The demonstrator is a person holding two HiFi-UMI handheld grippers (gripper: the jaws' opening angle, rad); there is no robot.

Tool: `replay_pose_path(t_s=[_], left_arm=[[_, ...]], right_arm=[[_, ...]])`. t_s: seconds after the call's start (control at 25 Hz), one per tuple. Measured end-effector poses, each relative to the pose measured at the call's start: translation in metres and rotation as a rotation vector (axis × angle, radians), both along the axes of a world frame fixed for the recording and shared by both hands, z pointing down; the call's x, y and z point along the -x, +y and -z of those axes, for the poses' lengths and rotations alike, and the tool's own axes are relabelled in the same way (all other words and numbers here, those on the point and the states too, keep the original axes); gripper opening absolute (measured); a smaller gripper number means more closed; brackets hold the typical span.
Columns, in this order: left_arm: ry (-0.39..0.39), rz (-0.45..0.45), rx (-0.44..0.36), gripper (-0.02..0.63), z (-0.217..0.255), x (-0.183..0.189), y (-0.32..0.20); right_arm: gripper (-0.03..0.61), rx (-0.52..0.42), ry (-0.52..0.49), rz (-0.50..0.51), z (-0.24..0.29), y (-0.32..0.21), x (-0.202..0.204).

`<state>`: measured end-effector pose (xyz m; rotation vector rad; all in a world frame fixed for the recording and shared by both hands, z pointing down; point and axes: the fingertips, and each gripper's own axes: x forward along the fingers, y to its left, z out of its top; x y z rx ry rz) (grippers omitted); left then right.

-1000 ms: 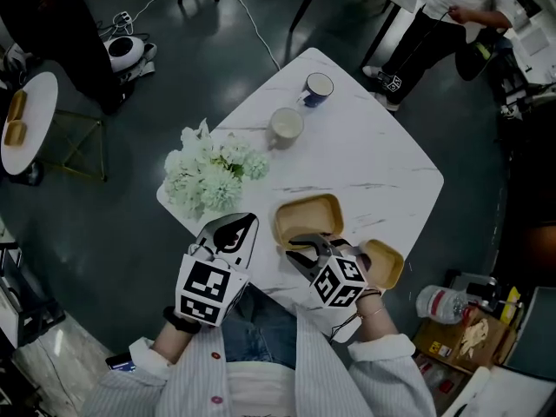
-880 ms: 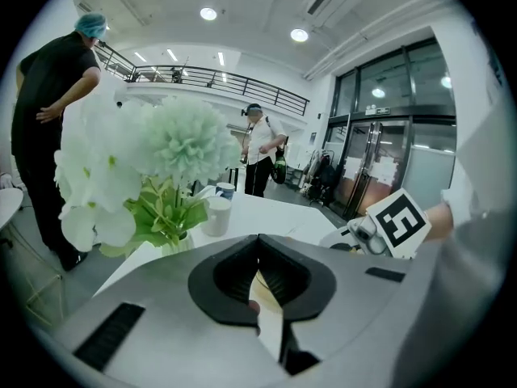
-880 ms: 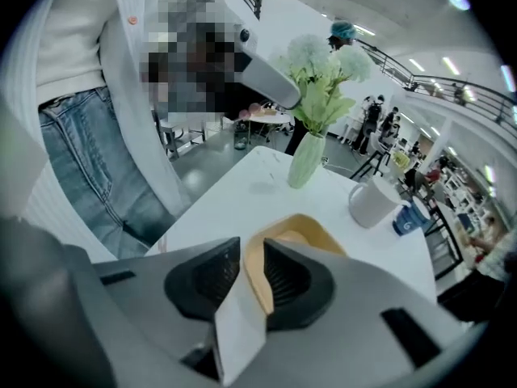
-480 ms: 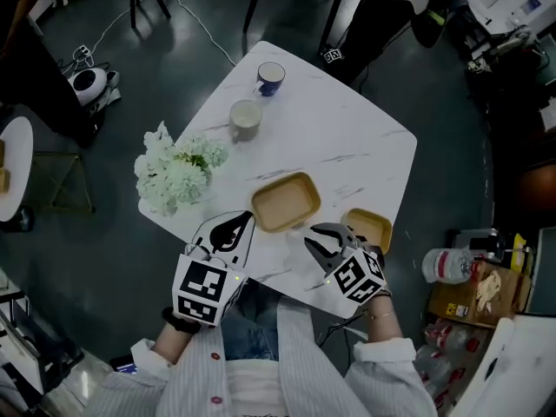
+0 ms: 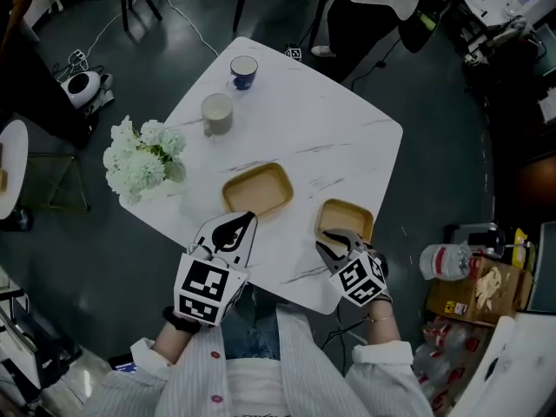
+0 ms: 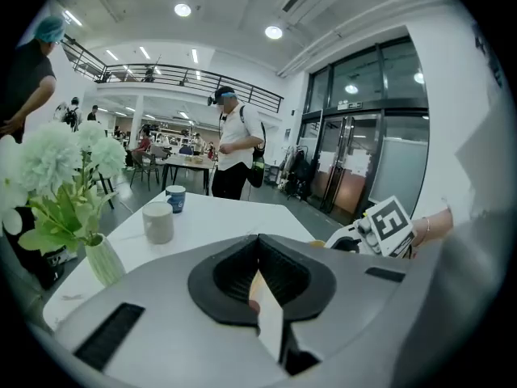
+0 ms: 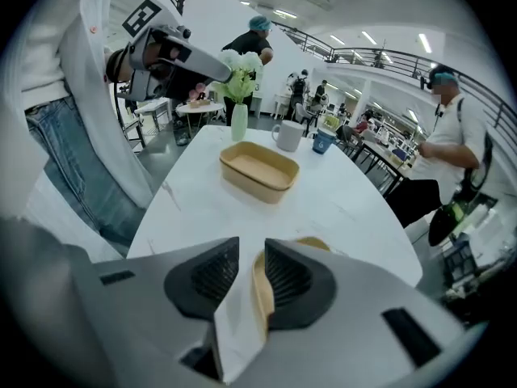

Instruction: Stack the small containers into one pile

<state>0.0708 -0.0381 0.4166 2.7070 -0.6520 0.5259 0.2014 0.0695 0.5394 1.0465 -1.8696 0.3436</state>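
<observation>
Over the last second the right gripper [image 5: 334,243] has swung away from the near edge of the larger container [image 5: 256,189] and across to the small container [image 5: 346,215], and the head view has shifted so that the whole bench [image 5: 330,129] sits further left.

Both tan containers rest on the bench, well apart and not yet stacked. In the right gripper view the fingers [image 7: 287,277] stand at a narrow gap that straddles the small container's near rim. The tan wall lies against one pad, and a sliver of bench shows on the other side, so the grip does not look closed yet. The left gripper [image 5: 236,227] hovers at the near bench edge with its fingers together on nothing.

These look like thin moulded trays, so probably light and a little flexible at the rim, with a matt surface that should not slip much. A pinch on the upright wall just below the lip seems the sound hold. A hard squeeze could bow the wall, and a one-sided hold will likely let the tray tilt as it lifts.
</observation>
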Motion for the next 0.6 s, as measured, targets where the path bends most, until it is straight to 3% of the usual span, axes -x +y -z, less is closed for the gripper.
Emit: replay_pose_path(t_s=[0.6], left_arm=[[-0.019, 0.168, 0.002, 0.017, -0.008, -0.026, 0.038]], right_arm=[[0.091, 0.073, 0.025, 0.199, -0.041, 0.023, -0.032]])
